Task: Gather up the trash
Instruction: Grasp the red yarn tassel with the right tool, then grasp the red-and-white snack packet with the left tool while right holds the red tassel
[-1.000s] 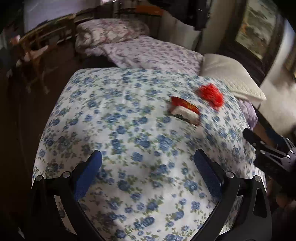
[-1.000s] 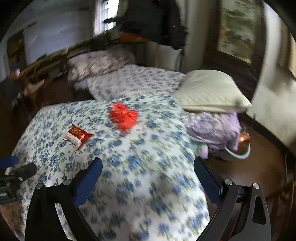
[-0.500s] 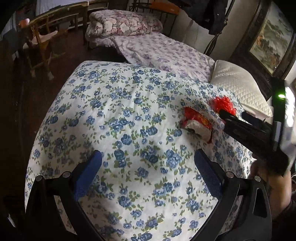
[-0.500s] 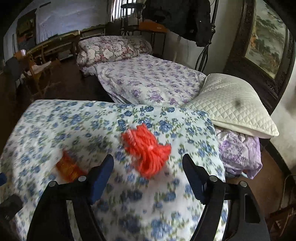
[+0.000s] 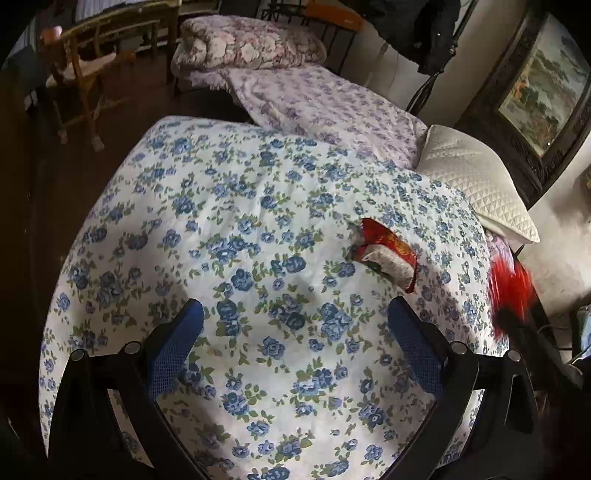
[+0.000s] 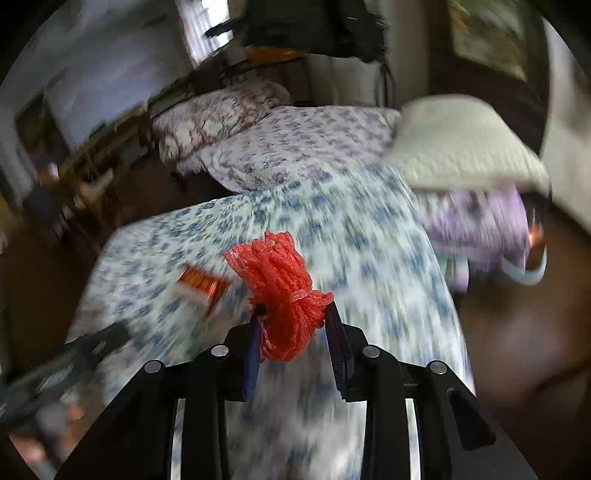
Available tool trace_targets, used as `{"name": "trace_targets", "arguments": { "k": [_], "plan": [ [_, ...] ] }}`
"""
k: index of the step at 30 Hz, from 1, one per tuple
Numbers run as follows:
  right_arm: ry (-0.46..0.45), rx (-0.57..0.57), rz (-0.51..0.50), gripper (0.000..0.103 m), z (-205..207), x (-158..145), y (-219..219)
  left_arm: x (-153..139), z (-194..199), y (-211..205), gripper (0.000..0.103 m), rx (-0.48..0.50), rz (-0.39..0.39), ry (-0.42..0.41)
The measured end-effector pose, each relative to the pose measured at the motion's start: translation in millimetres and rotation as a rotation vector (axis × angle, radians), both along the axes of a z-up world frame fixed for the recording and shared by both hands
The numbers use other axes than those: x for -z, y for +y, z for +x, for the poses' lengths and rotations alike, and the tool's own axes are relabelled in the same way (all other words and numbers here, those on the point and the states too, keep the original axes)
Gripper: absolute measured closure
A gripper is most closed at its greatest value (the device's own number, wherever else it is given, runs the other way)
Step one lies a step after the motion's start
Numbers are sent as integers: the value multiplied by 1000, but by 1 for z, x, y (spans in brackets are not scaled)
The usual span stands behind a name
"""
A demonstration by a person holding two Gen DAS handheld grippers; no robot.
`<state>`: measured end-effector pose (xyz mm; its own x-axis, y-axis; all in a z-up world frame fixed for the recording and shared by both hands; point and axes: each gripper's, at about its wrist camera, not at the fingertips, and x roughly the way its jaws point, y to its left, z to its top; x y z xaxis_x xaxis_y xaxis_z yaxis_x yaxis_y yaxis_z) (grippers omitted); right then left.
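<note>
Blurring across most of the right wrist view: floral bedspread, red wrapper and white pillow smeared, print unreadable. Hiding the lower part of the red mesh bundle between the closed fingers of the right gripper. Streaking and cropping of the bundle at the left wrist view's right edge.

Dark wood floor, wooden chair, framed painting on pale wall, window bright.
</note>
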<state>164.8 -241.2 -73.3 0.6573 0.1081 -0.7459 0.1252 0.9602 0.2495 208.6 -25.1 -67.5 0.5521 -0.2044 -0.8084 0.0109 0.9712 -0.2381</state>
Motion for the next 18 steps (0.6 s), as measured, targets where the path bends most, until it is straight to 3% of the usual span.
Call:
{"name": "trace_targets", "arguments": {
  "k": [8, 12, 18],
  "plan": [
    [-24, 64, -10, 71, -73, 10, 15, -3, 3, -23, 7, 45, 64, -60],
    [-35, 44, -3, 71, -78, 17, 17, -1, 9, -37, 7, 114, 59, -69],
    [-20, 7, 40, 71, -78, 19, 4, 11, 22, -61, 7, 166, 141, -97]
  ]
}}
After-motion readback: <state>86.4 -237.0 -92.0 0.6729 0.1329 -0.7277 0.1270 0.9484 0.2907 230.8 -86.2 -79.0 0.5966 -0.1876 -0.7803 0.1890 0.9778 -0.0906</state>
